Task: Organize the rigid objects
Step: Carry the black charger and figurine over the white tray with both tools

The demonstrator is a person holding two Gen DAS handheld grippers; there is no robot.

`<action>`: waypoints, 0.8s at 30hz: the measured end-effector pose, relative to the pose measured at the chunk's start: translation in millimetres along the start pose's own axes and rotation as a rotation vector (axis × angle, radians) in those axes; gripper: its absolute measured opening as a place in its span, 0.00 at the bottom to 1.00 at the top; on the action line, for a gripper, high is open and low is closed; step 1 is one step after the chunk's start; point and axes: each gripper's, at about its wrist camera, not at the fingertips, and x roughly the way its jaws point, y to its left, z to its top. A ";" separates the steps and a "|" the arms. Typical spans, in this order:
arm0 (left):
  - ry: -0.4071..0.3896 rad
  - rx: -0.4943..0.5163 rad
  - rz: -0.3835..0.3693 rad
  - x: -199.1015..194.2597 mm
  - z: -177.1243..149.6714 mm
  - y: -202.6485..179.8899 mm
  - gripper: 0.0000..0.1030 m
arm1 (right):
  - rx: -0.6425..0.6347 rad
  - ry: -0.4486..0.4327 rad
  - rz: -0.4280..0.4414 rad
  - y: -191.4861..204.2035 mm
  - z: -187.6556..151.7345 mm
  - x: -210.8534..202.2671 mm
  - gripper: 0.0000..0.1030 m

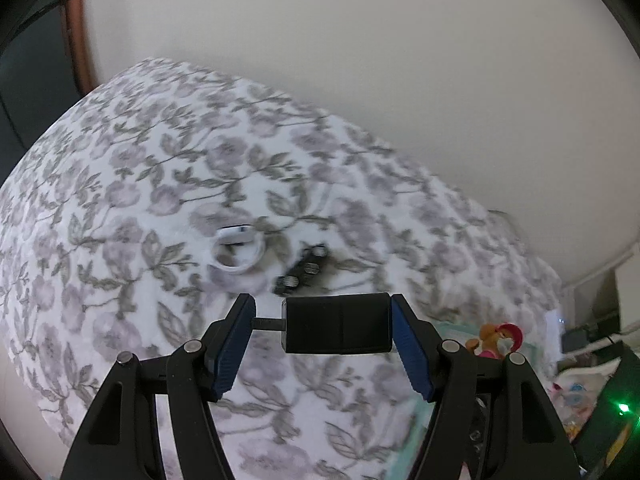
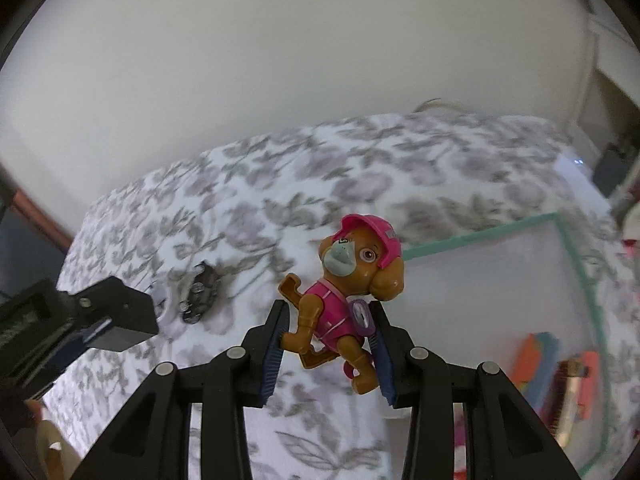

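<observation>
My left gripper (image 1: pixel 323 320) is shut on a black rectangular block (image 1: pixel 338 324); a thin stub on the block's left end meets the left pad. It hangs above a floral bedspread (image 1: pixel 120 200). On the spread just beyond lie a white ring (image 1: pixel 239 252) and a small black toy car (image 1: pixel 302 270). My right gripper (image 2: pixel 330 336) is shut on a brown toy dog (image 2: pixel 344 280) in a pink helmet and vest, tilted head-up above the bed. That dog also shows at the right of the left wrist view (image 1: pixel 498 338). The left gripper with its block (image 2: pixel 120 336) appears at the left, near the toy car (image 2: pixel 202 292).
A clear box with a teal rim (image 2: pixel 480 236) sits on the bed to the right, with several colourful items (image 2: pixel 560 376) inside. A pale wall (image 2: pixel 280 60) runs behind the bed. Clutter and a green light (image 1: pixel 622 408) lie off the bed's right side.
</observation>
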 end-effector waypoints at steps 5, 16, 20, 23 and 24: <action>-0.022 0.079 -0.008 -9.7 -10.1 -31.8 0.67 | 0.041 -0.025 -0.046 -28.4 2.6 -17.2 0.41; -0.042 0.264 -0.084 -22.6 -45.8 -102.4 0.67 | 0.214 -0.017 -0.126 -121.9 5.9 -28.5 0.41; -0.029 0.337 -0.119 -22.1 -61.7 -127.4 0.67 | 0.242 0.001 -0.186 -144.7 0.9 -25.9 0.41; -0.009 0.373 -0.133 -18.6 -70.5 -141.1 0.67 | 0.262 0.007 -0.198 -157.4 -2.1 -27.0 0.41; -0.005 0.383 -0.134 -17.7 -73.5 -145.0 0.67 | 0.264 0.006 -0.207 -160.1 -2.4 -27.6 0.41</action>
